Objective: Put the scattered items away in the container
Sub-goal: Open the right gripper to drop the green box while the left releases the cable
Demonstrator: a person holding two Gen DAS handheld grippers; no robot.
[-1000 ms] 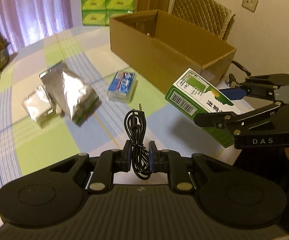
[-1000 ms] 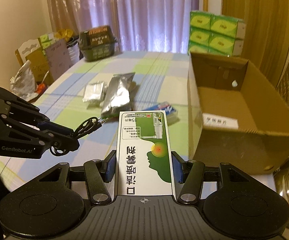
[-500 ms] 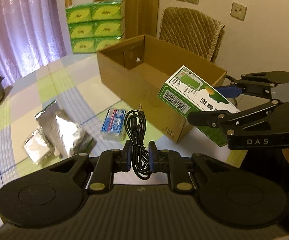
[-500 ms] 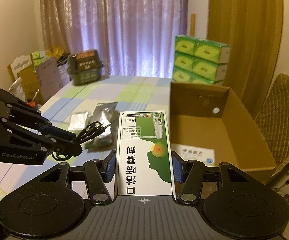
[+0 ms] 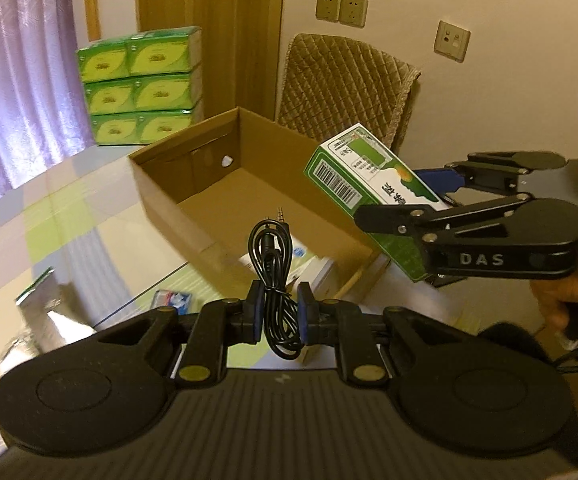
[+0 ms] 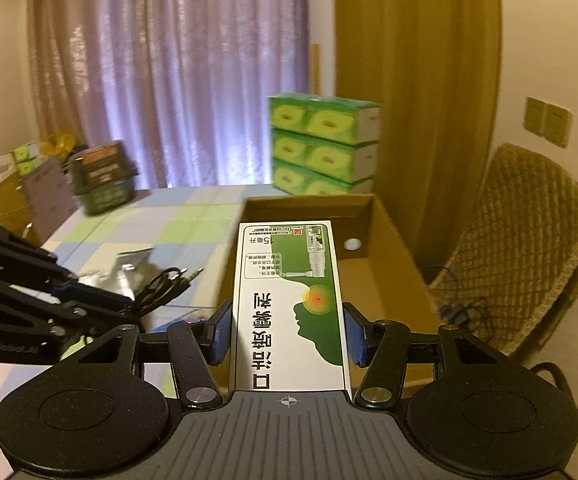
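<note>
My left gripper [image 5: 279, 312] is shut on a coiled black audio cable [image 5: 275, 256], held over the near end of the open cardboard box [image 5: 161, 196]. A green and white medicine carton [image 6: 289, 304] is clamped in my right gripper [image 6: 287, 334], which is shut on it above the same box [image 6: 393, 264]. In the left wrist view that carton [image 5: 361, 176] hangs over the box's right rim. A white item [image 5: 313, 268] lies on the box floor. Silver foil pouches [image 5: 41, 300] and a small blue and white pack [image 5: 173, 300] rest on the checked tablecloth.
Stacked green tissue packs [image 5: 141, 84] stand behind the box. A quilted chair [image 6: 529, 248] stands to the right of the table. A dark basket [image 6: 103, 180] and other clutter sit at the table's far left. A hand [image 5: 561, 300] grips the right tool's handle.
Both grippers have risen and moved toward the box, each holding its item; they now hang above its open top, and the foil pouches have slid to the lower left of view.
</note>
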